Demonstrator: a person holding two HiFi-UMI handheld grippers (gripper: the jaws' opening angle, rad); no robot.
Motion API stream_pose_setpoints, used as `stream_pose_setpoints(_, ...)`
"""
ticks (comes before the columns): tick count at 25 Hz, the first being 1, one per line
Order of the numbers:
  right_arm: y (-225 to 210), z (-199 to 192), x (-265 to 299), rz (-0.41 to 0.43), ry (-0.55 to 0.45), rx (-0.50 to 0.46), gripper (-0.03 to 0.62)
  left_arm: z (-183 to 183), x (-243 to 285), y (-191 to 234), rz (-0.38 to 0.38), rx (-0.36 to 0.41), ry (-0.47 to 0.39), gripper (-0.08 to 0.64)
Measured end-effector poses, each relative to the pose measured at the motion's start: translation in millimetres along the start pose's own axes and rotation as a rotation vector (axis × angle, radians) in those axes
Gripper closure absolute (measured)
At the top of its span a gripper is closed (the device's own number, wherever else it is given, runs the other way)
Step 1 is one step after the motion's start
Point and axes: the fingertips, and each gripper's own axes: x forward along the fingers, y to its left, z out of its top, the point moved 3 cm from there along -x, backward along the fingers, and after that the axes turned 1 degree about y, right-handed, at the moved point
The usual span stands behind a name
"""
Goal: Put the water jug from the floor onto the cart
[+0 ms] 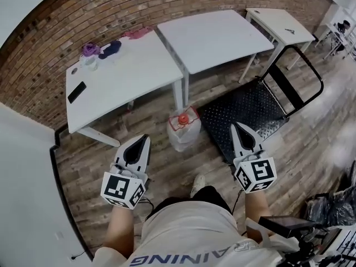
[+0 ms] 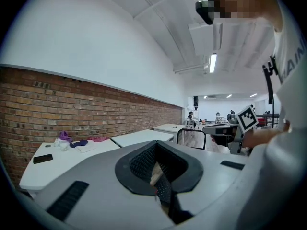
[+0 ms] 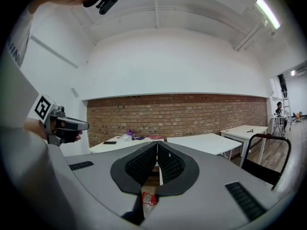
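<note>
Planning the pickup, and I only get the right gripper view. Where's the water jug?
Observer: The clear plastic water jug with a red cap stands on the wood floor, just left of the black flat cart in the head view.
Operator: Anything touching it?
Observer: No. It sits ahead, between the left gripper and the right gripper, apart from both.
Operator: Left jaws?
Observer: Shut, nothing between them.

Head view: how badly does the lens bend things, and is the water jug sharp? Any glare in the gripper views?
Head view: strong fisheye, brick wall bowed; water jug and cart sharp, evenly lit. Left gripper view: ceiling lamp blown out, black round vignette. Right gripper view: same vignette, lamp strip bright at top right, no glare lower down.
</note>
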Motion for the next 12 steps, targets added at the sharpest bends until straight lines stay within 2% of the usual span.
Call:
stream_pose_setpoints(7,-61.9,-17.7,21.5,0.017,0.031,0.048,0.586,7.4,63.5,-24.5,-0.011,-0.005,0.05,0.558)
stream_pose_setpoints(12,-76.6,-35.8,31.1,0.008,0.065,0.085,0.588,-2.5,83.4,-23.7,-0.02,-0.016,0.095,0.558)
